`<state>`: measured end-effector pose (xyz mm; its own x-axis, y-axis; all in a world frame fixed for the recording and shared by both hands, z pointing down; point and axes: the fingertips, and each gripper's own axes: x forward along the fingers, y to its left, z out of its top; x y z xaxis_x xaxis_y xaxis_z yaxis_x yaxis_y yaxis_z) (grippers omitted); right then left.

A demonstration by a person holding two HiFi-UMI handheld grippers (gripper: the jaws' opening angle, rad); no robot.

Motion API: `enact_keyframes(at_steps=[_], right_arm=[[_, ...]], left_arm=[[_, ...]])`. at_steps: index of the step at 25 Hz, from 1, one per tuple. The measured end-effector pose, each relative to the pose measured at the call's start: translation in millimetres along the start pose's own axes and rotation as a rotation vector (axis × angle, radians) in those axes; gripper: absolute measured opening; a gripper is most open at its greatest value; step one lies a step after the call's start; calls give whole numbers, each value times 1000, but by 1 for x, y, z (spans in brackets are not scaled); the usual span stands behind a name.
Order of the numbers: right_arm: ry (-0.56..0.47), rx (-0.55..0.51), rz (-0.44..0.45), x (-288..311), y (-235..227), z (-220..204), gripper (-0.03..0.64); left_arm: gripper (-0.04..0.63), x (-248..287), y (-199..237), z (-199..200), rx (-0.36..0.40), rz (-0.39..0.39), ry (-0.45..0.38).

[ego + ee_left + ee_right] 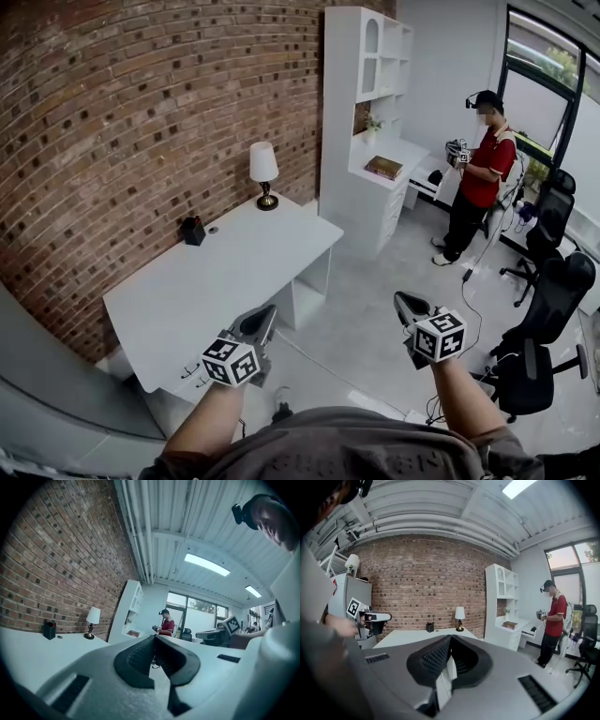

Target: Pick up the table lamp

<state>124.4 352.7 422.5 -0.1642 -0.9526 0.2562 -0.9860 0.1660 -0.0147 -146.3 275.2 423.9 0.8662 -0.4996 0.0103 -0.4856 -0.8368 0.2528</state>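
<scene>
Your left gripper (257, 324) has its jaws pressed together at the tips, with nothing between the ribbed dark pads. Your right gripper (410, 307) is the same: jaws closed on each other, holding nothing. Both point ahead at about the same height. In the head view the left one sits at the near right edge of the white desk (187, 300), and the right one hangs over the grey floor (375, 309) to the right of the desk.

The table lamp (263, 174) stands upright at the far right corner of the desk, close to the brick wall (122, 112) and just left of the tall white shelving unit (362, 103). It has a white shade on a slim dark stem and a dark round base. It is well apart from both of your grippers, with most of the desk's bare top lying between them and it. In the right gripper view the lamp shows just above and a little right of the closed jaw tips. In the left gripper view it sits far off to the left.

A small black holder (193, 231) stands on the desk against the wall, to the left of the lamp. Beyond the shelving unit a person in a red shirt (485, 167) stands holding a device, with black office chairs (547, 309) to the right.
</scene>
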Motion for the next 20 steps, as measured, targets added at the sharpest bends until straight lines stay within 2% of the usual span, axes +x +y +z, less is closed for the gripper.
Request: enact_keyframes(at_steps=[4,13,20], right_arm=[[-30,14,-15,71,-12,19,-6],[-87,23,-21,249,-23,87,-6],[-77,35,-17,341,-43,103,-6]], left_arm=[[0,41,69,14,3,-21,-8],[0,126,231,73,45,-48,0],[0,175,311,86,36,-40,15]])
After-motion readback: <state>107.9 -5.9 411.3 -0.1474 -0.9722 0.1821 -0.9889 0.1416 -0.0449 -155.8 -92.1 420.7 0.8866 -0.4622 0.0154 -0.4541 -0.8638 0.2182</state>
